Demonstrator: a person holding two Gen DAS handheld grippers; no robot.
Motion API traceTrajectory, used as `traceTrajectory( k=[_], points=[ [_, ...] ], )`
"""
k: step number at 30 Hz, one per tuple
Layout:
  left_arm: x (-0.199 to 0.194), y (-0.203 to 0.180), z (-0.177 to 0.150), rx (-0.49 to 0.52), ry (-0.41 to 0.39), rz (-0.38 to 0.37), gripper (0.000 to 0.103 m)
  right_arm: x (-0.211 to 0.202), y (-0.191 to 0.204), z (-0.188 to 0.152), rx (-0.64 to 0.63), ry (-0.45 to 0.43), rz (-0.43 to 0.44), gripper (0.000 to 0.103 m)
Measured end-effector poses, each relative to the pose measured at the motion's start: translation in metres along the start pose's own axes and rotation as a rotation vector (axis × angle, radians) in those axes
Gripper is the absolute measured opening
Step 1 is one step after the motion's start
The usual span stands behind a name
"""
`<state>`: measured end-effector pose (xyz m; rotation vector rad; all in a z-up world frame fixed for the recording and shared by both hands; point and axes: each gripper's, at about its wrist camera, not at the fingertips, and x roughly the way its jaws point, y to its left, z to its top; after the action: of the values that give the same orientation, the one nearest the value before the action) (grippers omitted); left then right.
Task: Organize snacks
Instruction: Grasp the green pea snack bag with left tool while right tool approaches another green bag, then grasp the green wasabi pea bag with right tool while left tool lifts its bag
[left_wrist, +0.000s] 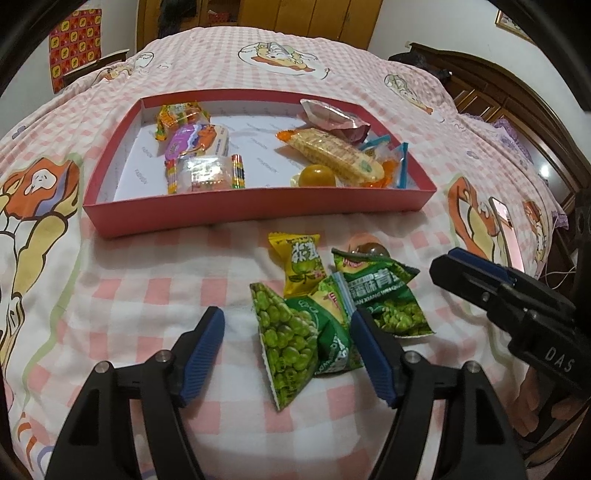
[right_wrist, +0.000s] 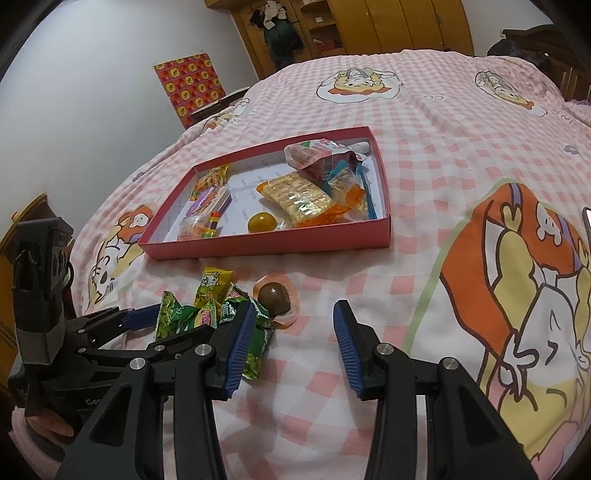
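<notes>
Left tongs (left_wrist: 288, 354) gape around the green pea packet (left_wrist: 291, 332), ungripped; right tongs (right_wrist: 293, 347) half-open, empty; red box (left_wrist: 258, 206) waits at twelve o'clock to take it.

One red box (left_wrist: 236, 210). Three green pea bags (left_wrist: 291, 332) on the bed, one yellow bag (left_wrist: 301, 266), and one brown ball sweet (right_wrist: 273, 293).
</notes>
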<state>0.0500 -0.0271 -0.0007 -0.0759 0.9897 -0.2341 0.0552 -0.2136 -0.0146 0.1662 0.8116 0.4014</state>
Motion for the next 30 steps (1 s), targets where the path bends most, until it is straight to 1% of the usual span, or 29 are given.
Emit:
traceTrajectory(
  k=[4, 11, 12, 13, 14, 15, 19, 23, 26, 30],
  points=[
    [0.0, 0.0, 0.0, -0.006, 0.004, -0.001, 0.075, -0.001, -0.001, 0.0, 0.004, 0.0, -0.005, 0.051],
    [0.001, -0.003, 0.0, 0.005, -0.003, 0.012, 0.074, 0.001, -0.003, 0.0, 0.006, 0.008, -0.005, 0.053],
    [0.001, -0.003, 0.0, 0.006, -0.005, 0.009, 0.069, 0.002, -0.003, 0.0, 0.006, 0.01, -0.005, 0.053],
    [0.001, -0.004, -0.001, 0.009, -0.005, -0.001, 0.06, 0.002, -0.003, 0.0, 0.005, 0.011, -0.006, 0.053],
    [0.0, -0.005, -0.001, 0.01, -0.006, -0.008, 0.054, 0.002, -0.003, 0.0, 0.005, 0.012, -0.006, 0.053],
    [0.0, -0.006, -0.001, 0.013, -0.004, -0.018, 0.046, 0.002, -0.003, 0.0, 0.005, 0.012, -0.006, 0.053],
    [-0.003, -0.008, -0.002, 0.031, -0.01, -0.016, 0.042, 0.002, -0.003, 0.0, 0.006, 0.013, -0.007, 0.053],
    [-0.008, -0.001, 0.0, 0.001, -0.009, -0.048, 0.039, 0.002, -0.003, 0.0, 0.005, 0.013, -0.007, 0.053],
    [-0.014, 0.005, 0.0, -0.02, -0.018, -0.05, 0.039, 0.002, -0.002, 0.0, 0.003, 0.014, -0.006, 0.053],
    [-0.022, 0.012, 0.001, -0.042, -0.027, -0.07, 0.039, 0.004, 0.002, -0.001, -0.004, 0.023, -0.002, 0.053]
  ],
)
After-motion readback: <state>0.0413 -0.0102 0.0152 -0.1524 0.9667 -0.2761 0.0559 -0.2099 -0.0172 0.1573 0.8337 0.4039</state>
